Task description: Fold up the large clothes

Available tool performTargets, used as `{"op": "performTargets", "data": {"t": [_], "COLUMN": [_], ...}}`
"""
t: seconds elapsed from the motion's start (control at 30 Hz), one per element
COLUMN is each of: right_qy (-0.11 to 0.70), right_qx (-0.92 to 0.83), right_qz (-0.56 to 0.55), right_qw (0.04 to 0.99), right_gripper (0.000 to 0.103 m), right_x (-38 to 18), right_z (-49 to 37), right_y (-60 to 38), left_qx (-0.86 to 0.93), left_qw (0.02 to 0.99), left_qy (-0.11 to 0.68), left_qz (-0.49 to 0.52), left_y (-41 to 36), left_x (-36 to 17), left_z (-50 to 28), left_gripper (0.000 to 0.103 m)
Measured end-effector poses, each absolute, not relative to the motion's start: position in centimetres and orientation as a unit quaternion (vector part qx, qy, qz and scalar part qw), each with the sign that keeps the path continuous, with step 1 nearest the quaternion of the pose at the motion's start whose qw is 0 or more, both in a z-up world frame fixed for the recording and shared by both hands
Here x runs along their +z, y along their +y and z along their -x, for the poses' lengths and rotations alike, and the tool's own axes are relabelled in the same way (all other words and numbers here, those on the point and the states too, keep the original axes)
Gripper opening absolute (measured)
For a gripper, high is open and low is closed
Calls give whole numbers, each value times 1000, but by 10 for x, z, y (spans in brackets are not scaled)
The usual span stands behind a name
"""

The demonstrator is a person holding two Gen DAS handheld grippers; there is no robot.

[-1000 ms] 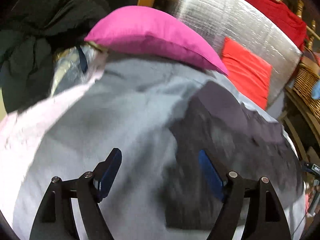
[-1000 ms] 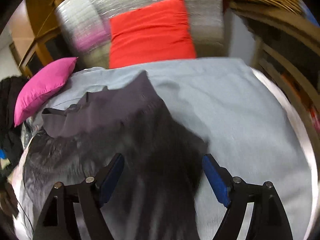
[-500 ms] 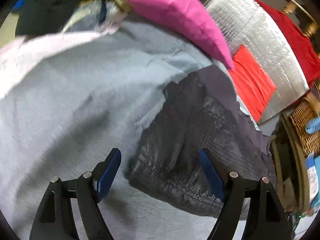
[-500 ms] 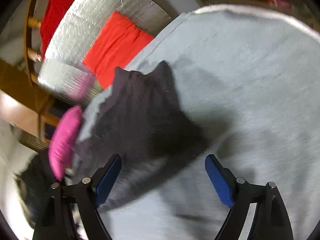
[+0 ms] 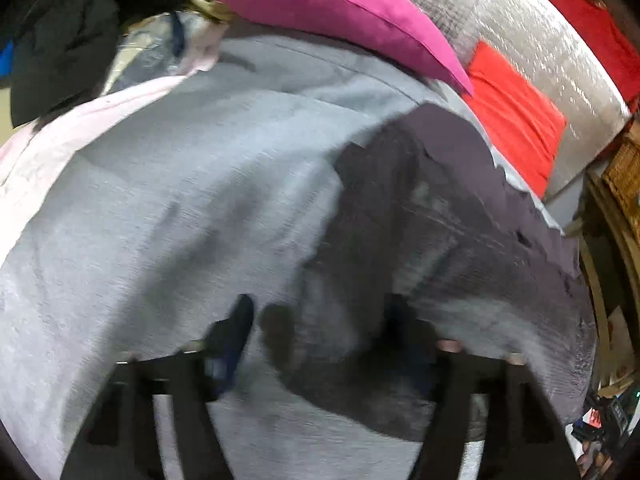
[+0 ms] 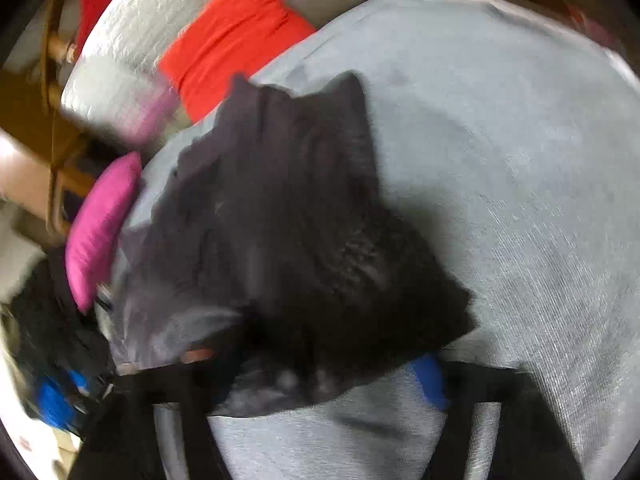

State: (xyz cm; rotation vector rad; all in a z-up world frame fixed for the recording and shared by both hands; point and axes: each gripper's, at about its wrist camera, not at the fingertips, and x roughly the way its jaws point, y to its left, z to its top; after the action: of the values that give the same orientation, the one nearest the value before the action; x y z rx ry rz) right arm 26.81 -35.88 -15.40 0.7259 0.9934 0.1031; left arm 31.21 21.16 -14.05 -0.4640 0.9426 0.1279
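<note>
Grey sheet (image 6: 520,160) | dark garment (image 6: 288,220) flat, long axis toward red cushion (image 6: 232,36)

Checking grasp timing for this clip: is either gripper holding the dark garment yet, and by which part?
Neither. The dark garment lies on the grey sheet. Both grippers' jaws have just been closing around its near edge but stand apart, not pressing it.

Grey bed cover (image 5: 200,208): dark garment (image 5: 460,220) spread flat, pink cushion (image 5: 332,12) at edge.

Motion blur smears the dark grey garment (image 6: 288,240), whose near edge hides one blue-padded finger (image 5: 404,344) in each view.
</note>
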Motion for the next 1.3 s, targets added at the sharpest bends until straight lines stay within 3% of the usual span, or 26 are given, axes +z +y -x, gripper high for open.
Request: {"op": "performTargets", "data": {"t": [0.07, 0.3, 0.57, 0.77, 0.83, 0.87, 0.9, 0.93, 0.97, 1.03, 1.17, 1.3], "right_qy": [457, 415, 447, 468, 475, 478, 483, 489, 495, 482, 413, 470], "right_qx": [39, 33, 122, 135, 154, 163, 164, 154, 146, 142, 119, 67], "right_qz": [-311, -208, -150, -105, -90, -80, -70, -56, -44, -33, -35, -58], "right_qw": [832, 885, 873, 867, 862, 859, 857, 857, 856, 864, 902, 878], "right_gripper": [83, 83, 83, 83, 78, 68, 55, 39, 22, 18, 16, 16], "right_x": [-141, -84, -89, -105, -110, -112, -113, -114, -115, -103, -58, -113], "right_z": [-262, -287, -432, -479, -488, -493, -491, -492, -494, -487, -462, -485], "right_y": [-372, -398, -357, -338, -328, -322, -317, -314, -313, -313, -336, -357], "left_qx": [35, 49, -15, -48, -43, -43, -37, -23, -19, -27, -40, 6], "left_qw": [862, 907, 888, 876, 878, 877, 876, 875, 871, 871, 898, 867], "left_qy": [451, 379, 447, 473, 471, 474, 476, 478, 484, 480, 430, 490], "left_qz": [227, 178, 109, 79, 70, 72, 74, 71, 77, 96, 80, 95], "left_y": [228, 256, 192, 154, 148, 148, 149, 151, 156, 163, 163, 165], "left_x": [-130, -81, -118, -136, -135, -135, -135, -135, -136, -133, -111, -154], "left_z": [-314, -348, -477, -506, -509, -509, -508, -509, -511, -512, -499, -521], "left_gripper": [75, 80, 80, 80, 76, 74, 61, 35, 27, 16, 15, 15]}}
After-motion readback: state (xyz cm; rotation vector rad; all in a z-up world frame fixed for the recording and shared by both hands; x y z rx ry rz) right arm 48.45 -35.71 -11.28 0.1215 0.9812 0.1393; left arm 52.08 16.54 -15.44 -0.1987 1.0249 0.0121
